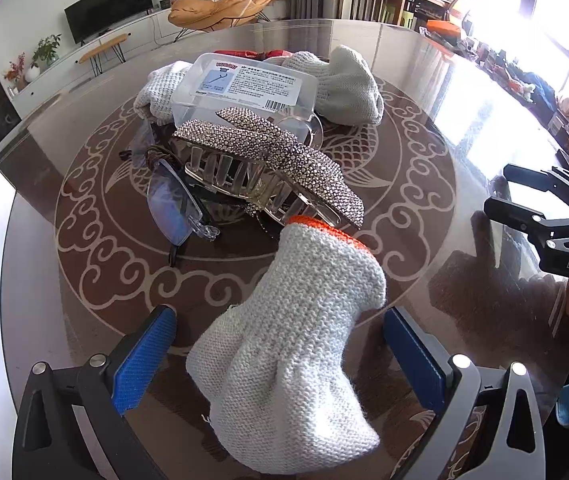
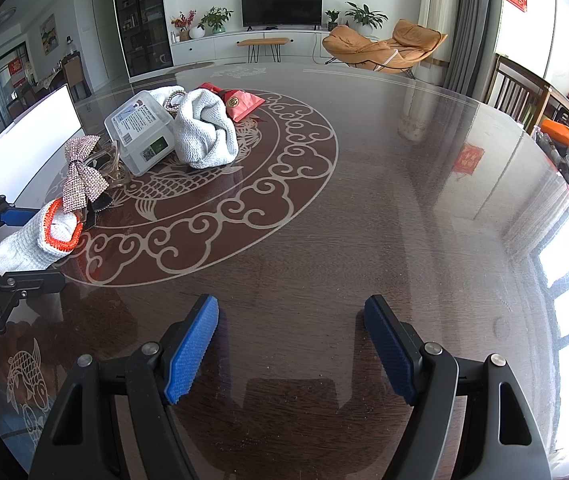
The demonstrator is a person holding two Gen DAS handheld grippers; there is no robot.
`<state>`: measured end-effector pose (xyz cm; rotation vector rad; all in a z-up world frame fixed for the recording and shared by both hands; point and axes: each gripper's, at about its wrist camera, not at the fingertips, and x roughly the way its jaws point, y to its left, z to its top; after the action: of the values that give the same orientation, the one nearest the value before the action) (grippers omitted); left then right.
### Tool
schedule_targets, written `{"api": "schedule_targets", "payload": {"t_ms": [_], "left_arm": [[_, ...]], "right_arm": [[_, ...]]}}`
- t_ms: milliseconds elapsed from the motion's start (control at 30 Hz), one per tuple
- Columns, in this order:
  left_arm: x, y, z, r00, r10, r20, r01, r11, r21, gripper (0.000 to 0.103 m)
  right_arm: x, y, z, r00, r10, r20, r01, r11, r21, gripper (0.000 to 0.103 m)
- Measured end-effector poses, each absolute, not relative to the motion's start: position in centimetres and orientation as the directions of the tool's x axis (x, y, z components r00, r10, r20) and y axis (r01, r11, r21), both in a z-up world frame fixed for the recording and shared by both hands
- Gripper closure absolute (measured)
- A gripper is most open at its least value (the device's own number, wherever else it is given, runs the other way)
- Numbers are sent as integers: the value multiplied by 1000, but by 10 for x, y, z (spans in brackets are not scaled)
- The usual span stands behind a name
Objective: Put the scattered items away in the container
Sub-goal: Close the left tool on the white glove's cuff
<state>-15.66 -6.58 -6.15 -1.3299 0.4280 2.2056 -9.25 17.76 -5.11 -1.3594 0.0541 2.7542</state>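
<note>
While bare table (image 2: 364, 220) lies right, left hand-held gripper (image 1: 280, 364) straddles glove (image 1: 296, 352)

A glossy dark table (image 2: 364, 208) carries a clear box (image 2: 140, 136); a white cloth (image 2: 204, 136) lies beside it, a red pouch (image 2: 242, 104) behind, a rhinestone clip (image 2: 82, 176), glasses (image 1: 172, 204) and an orange-cuffed glove (image 2: 36, 244) before it.

Knitted cloth glove (image 1: 304, 344), rhinestone-studded hair clip (image 1: 272, 152), glossy table (image 2: 364, 220)
</note>
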Motion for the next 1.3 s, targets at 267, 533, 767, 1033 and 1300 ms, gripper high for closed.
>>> {"api": "schedule_targets", "payload": {"t_ms": [267, 533, 767, 1033, 1300], "left_arm": [[-154, -68, -63, -409, 286, -867, -573, -819, 1, 0], [-154, -65, -64, -414, 281, -866, -563, -826, 1, 0], [-153, -64, -63, -419, 277, -865, -553, -833, 1, 0], [-153, -66, -64, -419, 273, -866, -547, -837, 1, 0], [-151, -68, -65, -427, 274, -862, -542, -841, 1, 0]], "right_arm": [[-92, 178, -51, -606, 47, -794, -78, -997, 1, 26], [-92, 178, -51, -606, 47, -794, -78, -997, 1, 26], [-92, 178, -51, -606, 47, -794, -78, -997, 1, 26], [-92, 178, -51, -606, 47, -794, -78, -997, 1, 26], [-92, 178, -51, -606, 47, -794, -78, -997, 1, 26]]}}
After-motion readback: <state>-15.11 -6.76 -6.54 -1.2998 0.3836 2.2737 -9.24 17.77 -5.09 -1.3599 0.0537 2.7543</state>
